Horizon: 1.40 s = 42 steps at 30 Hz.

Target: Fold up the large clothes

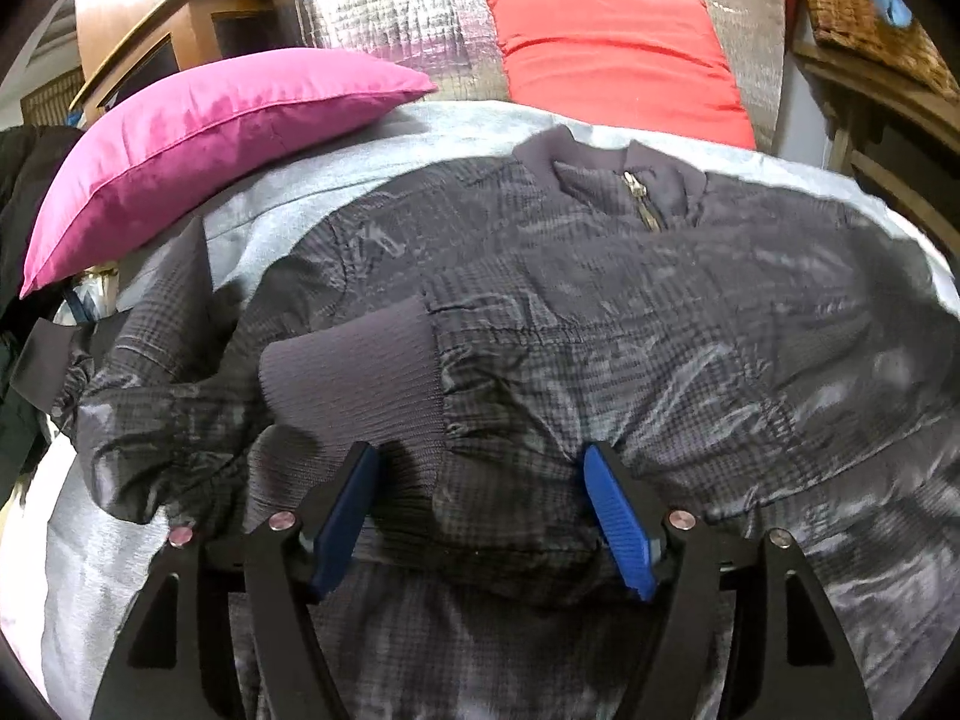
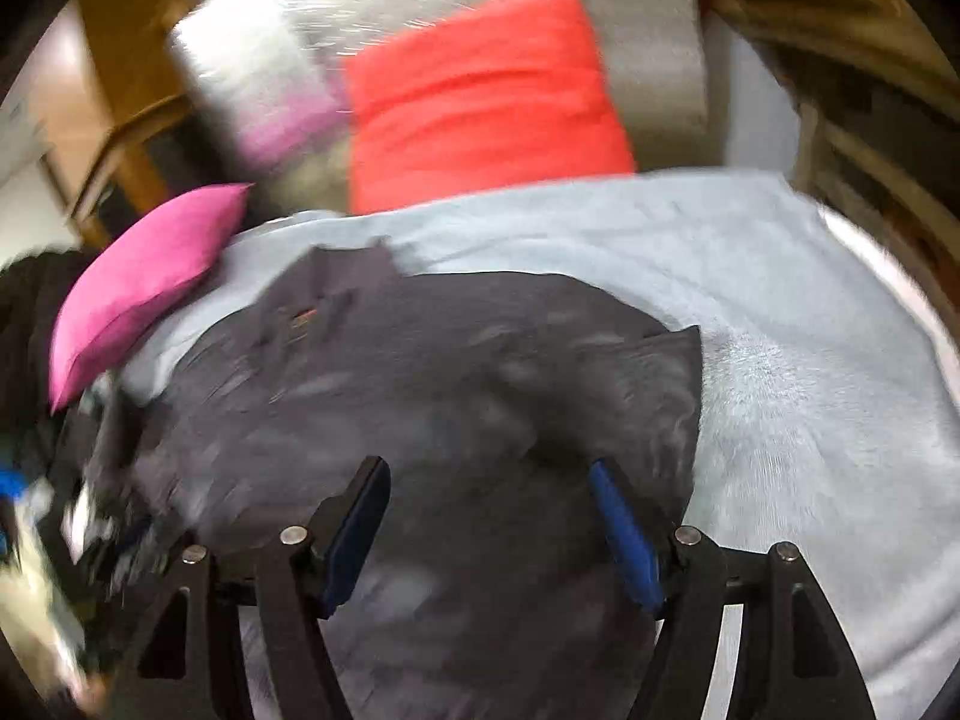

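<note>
Blue-padded fingers of the left gripper point(image 1: 480, 462) stand apart just above the jacket point(image 1: 600, 324), nothing pinched between them; a ribbed cuff point(image 1: 354, 372) of a folded-in sleeve lies just ahead of the pads. The right gripper point(image 2: 489, 474) also has its fingers spread, empty, over the jacket's dark cloth, though that view is blurred. The jacket lies spread flat, front up, on a pale grey sheet point(image 1: 372, 138), its collar and zipper point(image 1: 639, 195) at the far side. Beyond it, a pink pillow point(image 1: 198, 144) rests on the sheet at the left, and a red pillow point(image 1: 618, 60) leans against a silvery cushion point(image 1: 390, 0) behind.
</note>
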Each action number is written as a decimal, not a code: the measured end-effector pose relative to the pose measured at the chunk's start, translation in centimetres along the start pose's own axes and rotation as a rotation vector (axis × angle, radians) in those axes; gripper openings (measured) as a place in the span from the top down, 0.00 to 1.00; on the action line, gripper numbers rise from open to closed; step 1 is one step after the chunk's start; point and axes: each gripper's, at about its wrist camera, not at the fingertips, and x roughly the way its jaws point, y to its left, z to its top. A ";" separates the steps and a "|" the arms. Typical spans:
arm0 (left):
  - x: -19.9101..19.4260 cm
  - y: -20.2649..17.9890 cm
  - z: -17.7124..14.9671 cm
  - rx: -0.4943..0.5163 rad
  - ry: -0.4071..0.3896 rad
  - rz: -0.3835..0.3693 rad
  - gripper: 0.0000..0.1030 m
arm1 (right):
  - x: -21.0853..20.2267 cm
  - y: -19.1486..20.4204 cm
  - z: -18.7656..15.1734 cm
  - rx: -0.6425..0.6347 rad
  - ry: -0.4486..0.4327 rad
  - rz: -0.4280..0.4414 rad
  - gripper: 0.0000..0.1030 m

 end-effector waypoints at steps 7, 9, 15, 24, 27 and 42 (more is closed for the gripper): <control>-1.3 2.3 0.7 -0.103 -0.004 0.014 0.30 | 0.6 3.5 -5.5 -0.162 0.083 -0.010 0.29; 0.5 2.1 0.3 -0.069 0.077 0.024 0.29 | 1.7 3.4 -6.2 -0.185 0.099 -0.043 0.29; -2.4 3.1 0.9 -0.131 -0.029 -0.018 0.28 | 0.3 5.7 -5.3 -0.268 0.057 -0.082 0.29; 0.7 3.9 0.7 -0.143 0.052 -0.005 0.27 | 4.7 9.1 1.4 -0.222 0.021 -0.060 0.27; 1.2 3.2 0.6 -0.111 0.053 0.007 0.23 | 9.3 7.7 3.0 -0.146 0.101 -0.141 0.24; -1.6 3.2 0.5 -0.122 0.041 -0.012 0.23 | 3.2 11.1 -4.7 -0.268 0.076 -0.075 0.23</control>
